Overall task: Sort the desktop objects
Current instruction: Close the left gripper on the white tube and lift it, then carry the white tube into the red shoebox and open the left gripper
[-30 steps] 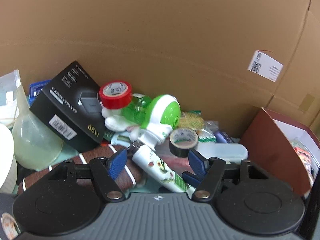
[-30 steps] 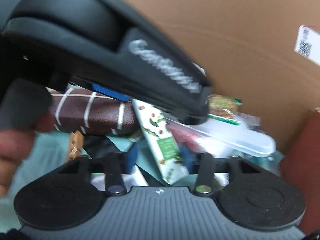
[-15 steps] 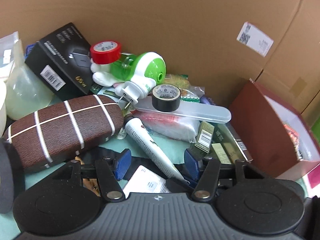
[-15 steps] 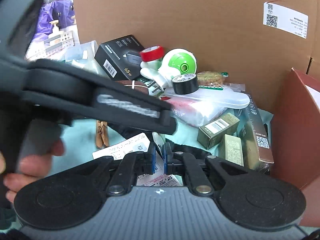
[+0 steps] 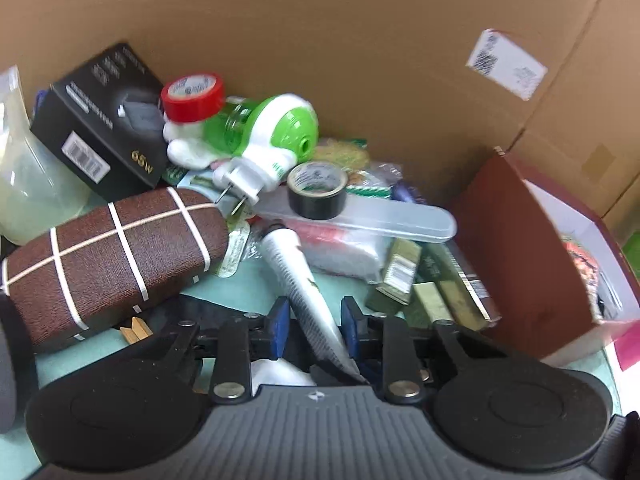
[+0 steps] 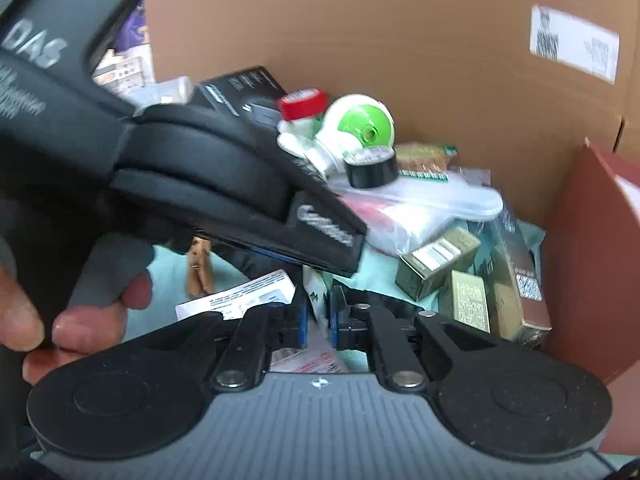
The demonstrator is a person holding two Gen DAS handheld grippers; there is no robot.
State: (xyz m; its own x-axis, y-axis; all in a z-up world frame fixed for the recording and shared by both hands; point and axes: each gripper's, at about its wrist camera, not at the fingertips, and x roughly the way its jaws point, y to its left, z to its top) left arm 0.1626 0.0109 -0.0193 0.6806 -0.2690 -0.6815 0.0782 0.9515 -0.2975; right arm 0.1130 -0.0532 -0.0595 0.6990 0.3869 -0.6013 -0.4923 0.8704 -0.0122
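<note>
A white tube (image 5: pixel 298 268) with a leaf print and a black cap lies on the teal mat, cap toward the pile. My left gripper (image 5: pixel 314 326) straddles its lower half. The jaws are closing: the right pad is at the tube and a slit shows by the left pad. In the right wrist view my right gripper (image 6: pixel 318 318) is shut on the tube's flat tail (image 6: pixel 316 298). The left tool's black housing (image 6: pixel 224 176) crosses that view from the upper left, with a person's hand (image 6: pixel 80 320) on its handle.
A brown glasses case (image 5: pixel 108 264) lies left of the tube. Behind are a black box (image 5: pixel 100 132), red tape (image 5: pixel 192 98), a green plug-in (image 5: pixel 280 136), black tape (image 5: pixel 318 196) on a clear case (image 5: pixel 380 216). Olive boxes (image 5: pixel 396 272), a dark red box (image 5: pixel 520 256) and a cardboard wall (image 5: pixel 320 40) close the right and back.
The left jaws have narrowed around the tube after pulling back from the pile. The right jaws have shut, and the tube's tail now sits between them.
</note>
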